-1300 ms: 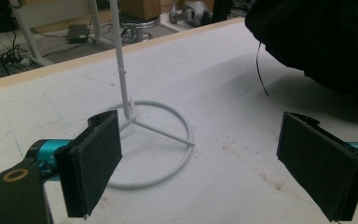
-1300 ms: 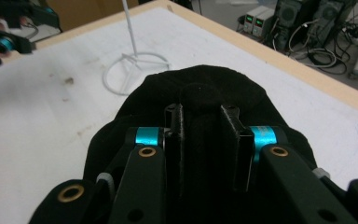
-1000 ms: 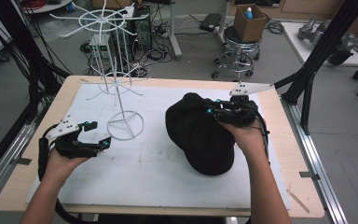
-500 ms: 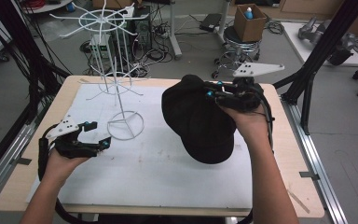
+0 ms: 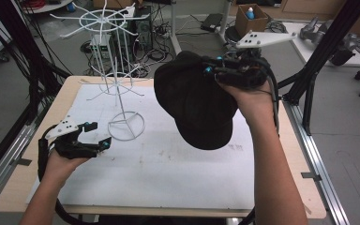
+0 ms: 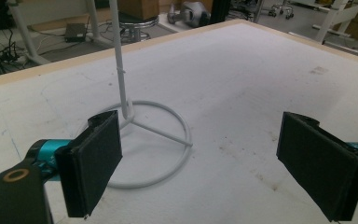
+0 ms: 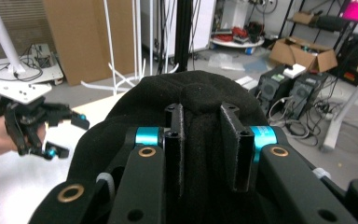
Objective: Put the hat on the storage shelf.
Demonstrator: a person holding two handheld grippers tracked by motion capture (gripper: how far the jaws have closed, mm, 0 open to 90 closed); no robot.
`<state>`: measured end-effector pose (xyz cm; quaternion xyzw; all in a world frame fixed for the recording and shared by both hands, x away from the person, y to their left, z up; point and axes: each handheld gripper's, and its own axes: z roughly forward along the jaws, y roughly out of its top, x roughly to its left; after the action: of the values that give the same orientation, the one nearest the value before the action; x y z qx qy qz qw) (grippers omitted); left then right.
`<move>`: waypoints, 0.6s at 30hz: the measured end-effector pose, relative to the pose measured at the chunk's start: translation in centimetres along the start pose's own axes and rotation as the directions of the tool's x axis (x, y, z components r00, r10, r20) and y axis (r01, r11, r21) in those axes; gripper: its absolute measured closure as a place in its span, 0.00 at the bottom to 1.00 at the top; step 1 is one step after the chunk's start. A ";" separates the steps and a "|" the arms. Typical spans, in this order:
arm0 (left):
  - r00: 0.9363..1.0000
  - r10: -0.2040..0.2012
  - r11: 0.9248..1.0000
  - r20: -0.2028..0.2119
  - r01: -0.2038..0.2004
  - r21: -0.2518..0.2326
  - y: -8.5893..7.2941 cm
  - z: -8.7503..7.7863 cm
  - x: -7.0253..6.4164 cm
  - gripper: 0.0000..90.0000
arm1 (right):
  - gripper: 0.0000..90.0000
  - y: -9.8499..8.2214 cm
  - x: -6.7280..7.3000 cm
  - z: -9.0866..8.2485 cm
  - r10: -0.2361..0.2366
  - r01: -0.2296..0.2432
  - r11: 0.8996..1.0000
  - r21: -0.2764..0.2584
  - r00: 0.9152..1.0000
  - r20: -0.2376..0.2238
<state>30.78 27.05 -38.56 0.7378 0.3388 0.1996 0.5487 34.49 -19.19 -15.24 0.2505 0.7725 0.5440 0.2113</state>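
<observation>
Left gripper (image 5: 98,134), jaws wide apart and empty, rests just beside the white wire rack's (image 5: 117,89) ring base; beyond the rack, the right gripper (image 5: 211,65) pinches a fold of a soft black cap (image 5: 197,105), lifted above the white table (image 5: 168,168).

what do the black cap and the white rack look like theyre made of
Black cap: soft matte fabric, perhaps fleece or brushed cotton; its fuzzy surface bunches between the right tool's jaws. White rack: thin metal wire, apparently white-coated, with a smooth, slightly glossy ring base.
</observation>
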 end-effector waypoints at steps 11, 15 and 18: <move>1.000 -0.003 1.000 -0.003 0.003 0.005 0.0 0.0 0.1 0.16 | 0.82 3.9 -0.5 -1.7 -0.027 0.025 0.997 -0.078 0.999 -0.019; 1.000 -0.002 1.000 -0.001 0.002 0.005 0.0 0.0 0.1 0.16 | 0.82 4.8 -0.3 -2.1 -0.037 0.034 0.995 -0.091 0.999 -0.032; 1.000 0.001 1.000 -0.003 -0.001 0.008 0.0 0.0 0.0 0.16 | 0.82 5.8 -0.1 -2.4 -0.052 0.048 0.993 -0.104 0.998 -0.032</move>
<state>30.82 27.06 -38.56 0.7399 0.3399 0.1995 0.5452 34.06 -19.37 -9.02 0.2105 0.7528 0.5820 0.2243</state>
